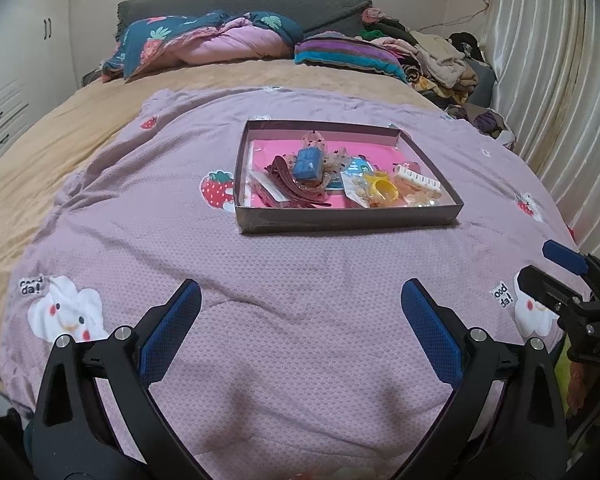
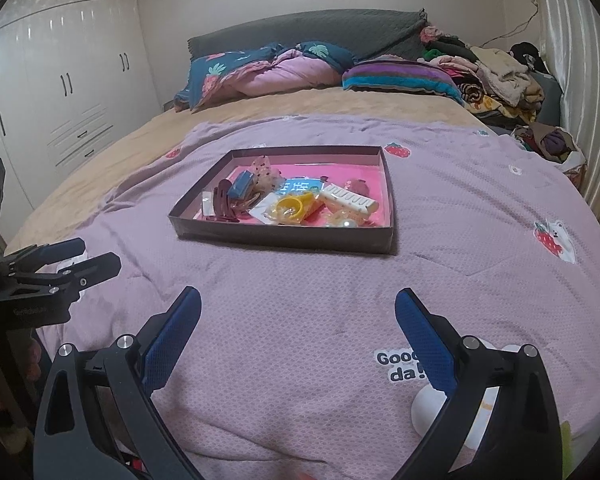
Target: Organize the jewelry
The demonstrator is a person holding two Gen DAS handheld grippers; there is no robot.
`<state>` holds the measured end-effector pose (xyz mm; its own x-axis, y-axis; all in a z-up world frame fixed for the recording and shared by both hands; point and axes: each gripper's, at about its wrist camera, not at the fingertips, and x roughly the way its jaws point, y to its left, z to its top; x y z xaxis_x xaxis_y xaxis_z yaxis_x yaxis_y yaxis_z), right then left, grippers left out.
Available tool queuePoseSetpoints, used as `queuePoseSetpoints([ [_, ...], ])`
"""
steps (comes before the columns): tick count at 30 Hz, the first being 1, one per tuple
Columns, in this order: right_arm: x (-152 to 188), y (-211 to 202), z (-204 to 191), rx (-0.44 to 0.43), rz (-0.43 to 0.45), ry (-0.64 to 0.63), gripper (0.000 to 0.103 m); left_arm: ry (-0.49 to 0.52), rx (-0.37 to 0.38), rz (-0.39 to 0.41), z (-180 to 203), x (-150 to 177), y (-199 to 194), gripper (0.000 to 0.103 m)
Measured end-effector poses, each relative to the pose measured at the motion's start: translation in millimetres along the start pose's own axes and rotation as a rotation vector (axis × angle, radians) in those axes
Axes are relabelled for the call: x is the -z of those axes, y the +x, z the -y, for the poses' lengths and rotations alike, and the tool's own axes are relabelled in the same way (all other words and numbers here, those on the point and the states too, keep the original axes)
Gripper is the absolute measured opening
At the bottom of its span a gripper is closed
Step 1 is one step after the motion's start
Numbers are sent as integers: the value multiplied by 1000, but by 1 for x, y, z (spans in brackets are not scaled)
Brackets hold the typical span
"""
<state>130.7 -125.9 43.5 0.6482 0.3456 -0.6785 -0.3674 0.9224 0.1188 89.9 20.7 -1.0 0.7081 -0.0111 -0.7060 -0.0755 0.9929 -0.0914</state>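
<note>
A shallow dark box (image 1: 348,216) with a pink floor lies on the lilac quilt (image 1: 260,264); it also shows in the right wrist view (image 2: 284,236). It holds a dark red hair clip (image 1: 296,190), a blue block (image 1: 308,165), a yellow ring-like piece (image 1: 384,190), a cream claw clip (image 1: 418,179) and pearl beads (image 1: 426,201). My left gripper (image 1: 300,292) is open and empty, hovering over the quilt short of the box. My right gripper (image 2: 298,300) is open and empty, also short of the box. Each gripper shows in the other's view, the right (image 1: 560,268) and the left (image 2: 72,256).
Folded bedding (image 1: 204,40) and a striped blanket (image 1: 348,54) lie at the headboard. A pile of clothes (image 1: 440,60) sits at the far right by the curtain (image 1: 552,80). White wardrobes (image 2: 60,92) stand on the left. A tan sheet (image 1: 60,140) covers the rest of the bed.
</note>
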Motion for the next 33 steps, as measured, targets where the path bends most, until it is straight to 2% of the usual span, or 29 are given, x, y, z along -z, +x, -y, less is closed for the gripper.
queuePoseSetpoints([
  [33,2,-3,4,5,-1,14,97,-4,5,-6,1,-1,0,94],
])
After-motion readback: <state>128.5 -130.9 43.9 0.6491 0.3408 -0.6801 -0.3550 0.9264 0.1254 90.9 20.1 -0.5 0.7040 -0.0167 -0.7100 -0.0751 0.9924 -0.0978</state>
